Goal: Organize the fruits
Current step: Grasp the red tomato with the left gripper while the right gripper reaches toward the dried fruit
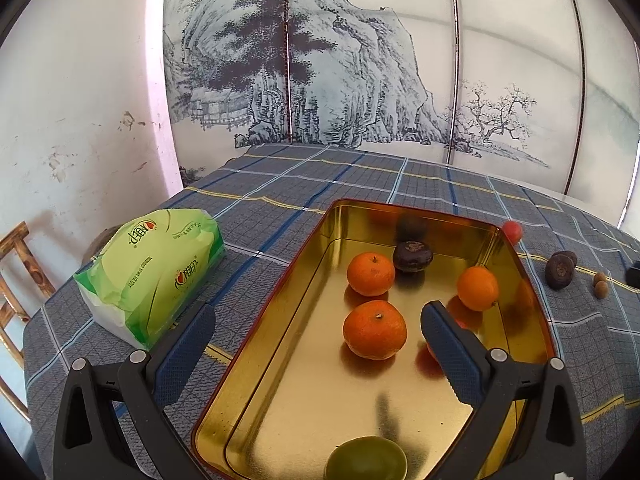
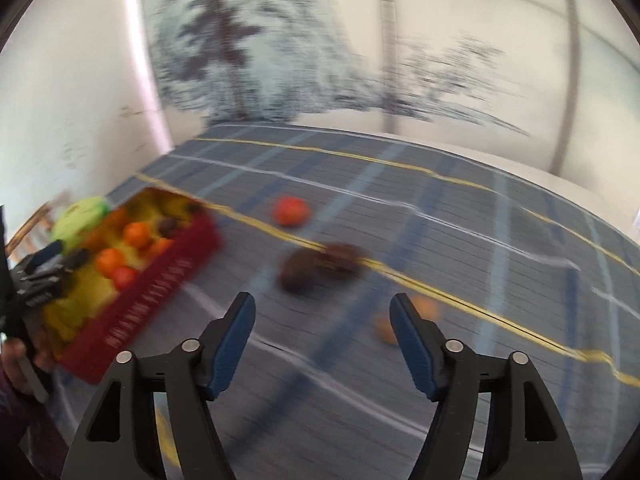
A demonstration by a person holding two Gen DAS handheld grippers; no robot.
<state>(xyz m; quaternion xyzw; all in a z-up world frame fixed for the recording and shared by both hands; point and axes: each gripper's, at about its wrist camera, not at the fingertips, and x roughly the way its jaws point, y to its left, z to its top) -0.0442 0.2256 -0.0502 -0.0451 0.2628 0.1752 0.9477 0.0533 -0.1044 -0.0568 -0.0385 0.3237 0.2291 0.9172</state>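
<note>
Fruit lies partly in a gold-lined tin (image 1: pixel 280 320) on the surface (image 1: pixel 280 192), which wears a blue-grey plaid cloth. Inside the tin are three oranges (image 1: pixel 375 329), one dark brown fruit (image 1: pixel 412 256) and a small green bowl (image 1: pixel 366 458) at the near end. Outside the tin, on the cloth, sit a red fruit (image 2: pixel 291 210), two dark brown fruits (image 2: pixel 320 266) touching each other and two small tan ones (image 2: pixel 426 307). The left hand-held gripper (image 1: pixel 316 320) stands wide open, its jaws either side of the tin's left wall, gripping nothing. The right hand-held gripper (image 2: pixel 322 310) is open and empty above the cloth, near the tan fruits; its view is blurred. A green tissue pack (image 1: pixel 156 268) lies left of the tin.
</note>
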